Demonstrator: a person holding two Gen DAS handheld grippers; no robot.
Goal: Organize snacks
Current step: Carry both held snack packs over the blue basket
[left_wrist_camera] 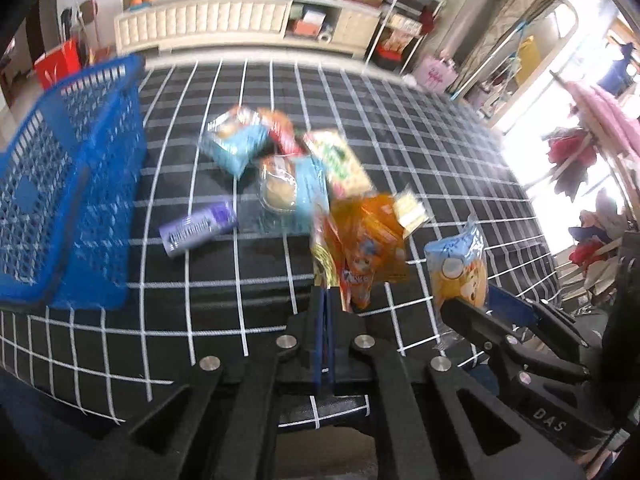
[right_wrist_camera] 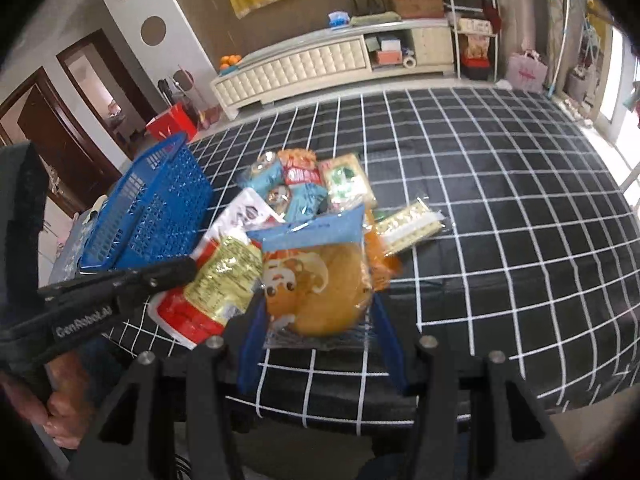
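My left gripper (left_wrist_camera: pixel 326 300) is shut on the edge of a red and yellow snack bag (left_wrist_camera: pixel 321 260), which hangs above the checked table (left_wrist_camera: pixel 240 272). In the right wrist view the same bag (right_wrist_camera: pixel 218 280) shows at the left gripper (right_wrist_camera: pixel 188 270). My right gripper (right_wrist_camera: pixel 318 304) is shut on a clear bread packet with a blue top (right_wrist_camera: pixel 316 288), its blue pads (right_wrist_camera: pixel 250 344) pressing on both sides. That packet (left_wrist_camera: pixel 458 268) and the right gripper (left_wrist_camera: pixel 480 308) appear at the right of the left wrist view. A blue basket (left_wrist_camera: pixel 60 200) stands at the table's left.
A pile of snacks lies mid-table: blue packets (left_wrist_camera: pixel 236 140), a green cracker pack (left_wrist_camera: pixel 340 160), an orange bag (left_wrist_camera: pixel 368 240), a pale wafer pack (right_wrist_camera: pixel 408 224) and a purple packet (left_wrist_camera: pixel 196 228). A person's hand (right_wrist_camera: pixel 60 400) holds the left gripper. A low cabinet (right_wrist_camera: pixel 320 64) stands beyond the table.
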